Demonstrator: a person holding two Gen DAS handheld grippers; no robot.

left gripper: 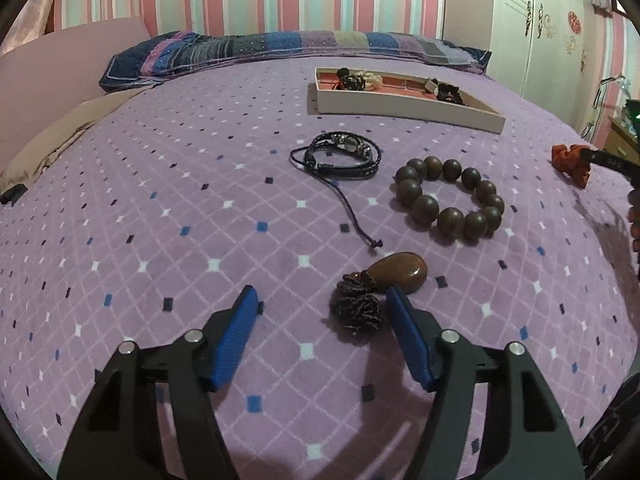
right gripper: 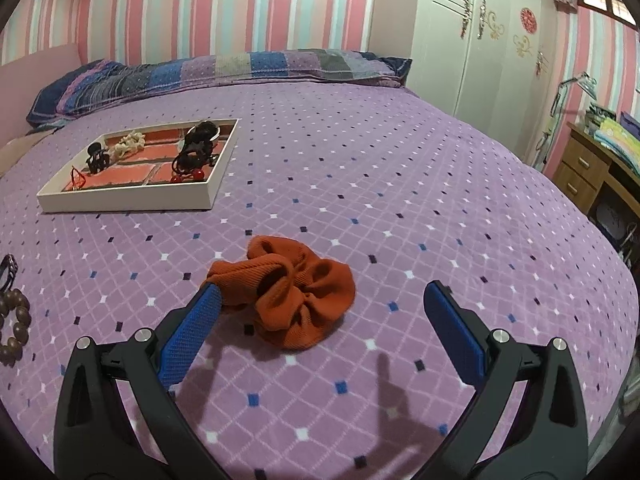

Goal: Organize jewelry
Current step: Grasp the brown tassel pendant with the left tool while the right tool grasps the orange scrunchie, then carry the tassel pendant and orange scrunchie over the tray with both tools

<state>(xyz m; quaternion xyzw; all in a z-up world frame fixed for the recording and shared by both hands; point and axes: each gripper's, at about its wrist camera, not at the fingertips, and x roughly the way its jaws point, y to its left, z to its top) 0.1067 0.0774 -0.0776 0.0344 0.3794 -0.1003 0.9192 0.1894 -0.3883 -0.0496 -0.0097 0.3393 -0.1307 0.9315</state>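
Note:
On the purple bedspread lie a brown stone pendant with a bunched cord (left gripper: 378, 284), a dark wooden bead bracelet (left gripper: 450, 200) and a black braided leather bracelet (left gripper: 340, 156). My left gripper (left gripper: 322, 296) is open, low over the bed; its right fingertip touches the pendant. An orange scrunchie (right gripper: 292, 292) lies between the fingers of my open right gripper (right gripper: 322, 292), with the left finger against its edge. The scrunchie also shows in the left wrist view (left gripper: 572, 162). A white tray (right gripper: 128, 200) with red compartments holds hair clips and ties; it also shows in the left wrist view (left gripper: 400, 110).
A patchwork pillow (left gripper: 280, 46) lies at the head of the bed. A white wardrobe (right gripper: 480, 40) and a wooden desk (right gripper: 592, 168) stand to the right of the bed. The bead bracelet shows at the left edge of the right wrist view (right gripper: 16, 320).

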